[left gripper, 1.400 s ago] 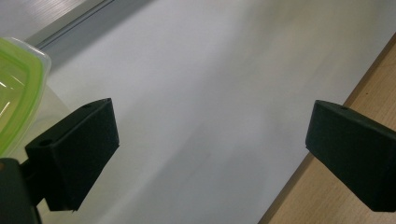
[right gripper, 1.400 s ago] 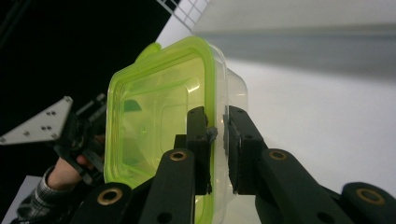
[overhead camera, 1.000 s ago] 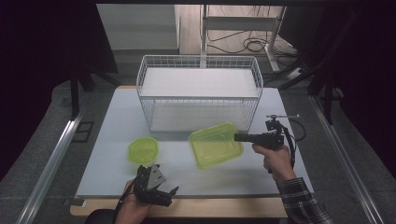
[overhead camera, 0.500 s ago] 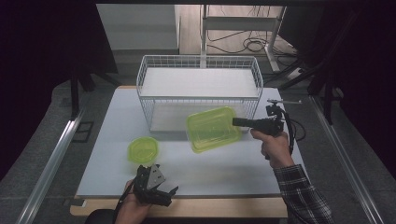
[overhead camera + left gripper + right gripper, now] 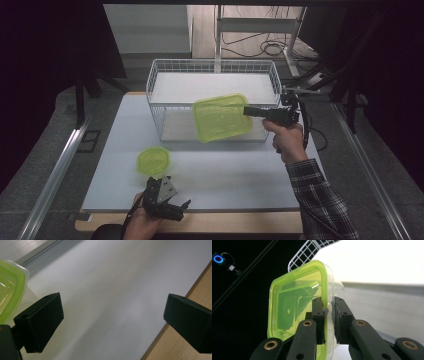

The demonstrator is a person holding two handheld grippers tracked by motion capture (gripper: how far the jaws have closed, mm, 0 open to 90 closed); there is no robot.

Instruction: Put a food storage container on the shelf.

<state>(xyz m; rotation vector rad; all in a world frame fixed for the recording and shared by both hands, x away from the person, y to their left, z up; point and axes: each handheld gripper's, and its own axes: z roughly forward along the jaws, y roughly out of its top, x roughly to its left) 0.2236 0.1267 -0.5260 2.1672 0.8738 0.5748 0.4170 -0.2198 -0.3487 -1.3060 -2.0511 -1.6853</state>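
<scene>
A rectangular green-lidded container (image 5: 221, 117) is held clear of the table, tilted on edge, in front of the near wall of the white wire basket (image 5: 160, 80) and about level with its rim. It is gripped at its right-hand edge by the right gripper (image 5: 247, 111), whose jaws are nearly closed and clamped across the lid's rim and the clear wall beneath it, as seen in the right gripper view, where the container (image 5: 297, 312) stands upright between the two black pads.

The step in hand is judged to be the transfer of the container into the basket. It would be done well if the container were carried fully above the wire rim before being moved forward, so that its lower corner is not caught on the mesh. As the hold is only on one thin edge, the load hangs off to one side; a slow, steady path and an unchanged squeeze would be advisable, and release should be left until the base rests on the basket floor.

A small round green-lidded container (image 5: 153, 161) lies on the white table (image 5: 235, 175), well apart from the held one. The left gripper (image 5: 172, 210) is held at the table's near edge just beside that small container, its jaws spread wide with nothing between them.
</scene>
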